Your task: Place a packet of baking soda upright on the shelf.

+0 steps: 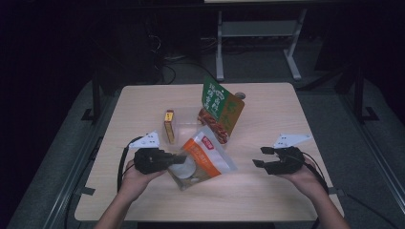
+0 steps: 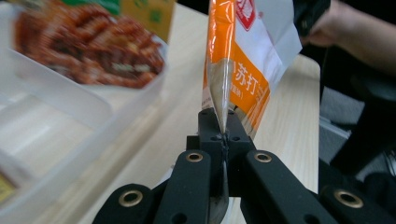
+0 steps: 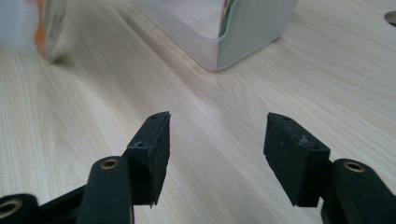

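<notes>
A pale wooden table (image 1: 267,191) stands in a dark room on grey floor (image 1: 363,157). At its seven o'clock the left gripper (image 1: 179,157) clamps the orange-and-white snack pouch (image 1: 205,160); at four o'clock the right gripper (image 1: 259,156) gapes empty.

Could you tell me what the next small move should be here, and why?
Probably carry the orange pouch on toward the clear tub and lower it in. The left gripper is shut on the pouch's edge, and the tub already holds a red pouch and a green one, with bare floor on its near side. The right gripper is open with nothing between its jaws, so it could steady the tub.
</notes>
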A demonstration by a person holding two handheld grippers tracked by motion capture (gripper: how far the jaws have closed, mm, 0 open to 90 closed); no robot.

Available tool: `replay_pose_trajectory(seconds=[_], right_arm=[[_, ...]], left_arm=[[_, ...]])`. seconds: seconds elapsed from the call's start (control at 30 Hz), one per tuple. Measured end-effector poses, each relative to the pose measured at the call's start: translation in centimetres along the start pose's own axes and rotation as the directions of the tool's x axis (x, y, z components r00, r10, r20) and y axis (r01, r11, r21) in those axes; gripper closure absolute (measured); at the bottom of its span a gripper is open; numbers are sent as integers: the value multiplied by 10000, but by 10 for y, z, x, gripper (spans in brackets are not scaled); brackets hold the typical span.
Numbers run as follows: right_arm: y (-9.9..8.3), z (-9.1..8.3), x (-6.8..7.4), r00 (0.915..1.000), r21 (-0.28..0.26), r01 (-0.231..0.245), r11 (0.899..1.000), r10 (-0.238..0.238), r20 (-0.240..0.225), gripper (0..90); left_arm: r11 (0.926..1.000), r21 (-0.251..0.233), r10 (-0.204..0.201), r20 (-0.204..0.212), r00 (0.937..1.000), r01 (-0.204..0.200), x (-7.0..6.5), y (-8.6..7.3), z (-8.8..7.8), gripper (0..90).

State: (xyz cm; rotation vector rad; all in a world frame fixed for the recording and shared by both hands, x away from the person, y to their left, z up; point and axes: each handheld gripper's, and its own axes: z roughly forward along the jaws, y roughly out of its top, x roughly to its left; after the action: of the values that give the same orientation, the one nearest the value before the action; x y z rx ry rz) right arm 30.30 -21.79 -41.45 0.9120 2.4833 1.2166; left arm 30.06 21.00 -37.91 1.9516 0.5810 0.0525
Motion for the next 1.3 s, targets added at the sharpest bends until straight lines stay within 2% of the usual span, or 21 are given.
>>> replay_pose_trajectory(seconds=[0.13,0.23,0.47,0.6,0.67,0.87,1.07,1.13,1.2,1.23,1.3], right_arm=[[1,6,4,9995,63,-23,10000,25,-324,402],[3,13,11,9968,87,102,9999,-95,-799,402],[16,26,30,9806,-355,373,9987,-435,-1912,407],[29,35,40,9662,-857,363,9957,-569,-2514,432],[37,41,45,9564,-1241,391,9915,-732,-2828,455],[58,51,56,9238,-2172,-21,9761,-812,-3741,500],[74,64,67,9069,-2469,79,9690,-1109,-4064,551],[77,68,69,9057,-2546,81,9670,-1150,-4081,568],[81,72,71,9006,-2625,-50,9649,-1098,-4205,614],[82,74,72,9045,-2708,-4,9626,-1151,-4107,654],[84,75,73,9046,-2839,-48,9588,-1169,-4099,740]], left_arm=[[9984,-563,-109,-190,9998,98,1,5,-12,898],[9965,-831,-132,-331,9994,104,2,8,-18,898],[9924,-1217,-249,-498,9985,186,4,12,-23,898],[9893,-1453,-245,-524,9983,166,2,14,-25,898],[9878,-1545,-280,-502,9983,200,2,15,-25,898],[9852,-1699,-309,-502,9983,220,1,15,-25,898],[9832,-1801,-385,-454,9982,297,2,14,-27,898],[9825,-1835,-414,-400,9983,334,2,14,-26,898],[9820,-1858,-418,-346,9985,347,2,13,-25,898],[9822,-1841,-433,-340,9985,363,2,13,-25,898],[9821,-1838,-461,-288,9985,400,2,12,-24,898]])
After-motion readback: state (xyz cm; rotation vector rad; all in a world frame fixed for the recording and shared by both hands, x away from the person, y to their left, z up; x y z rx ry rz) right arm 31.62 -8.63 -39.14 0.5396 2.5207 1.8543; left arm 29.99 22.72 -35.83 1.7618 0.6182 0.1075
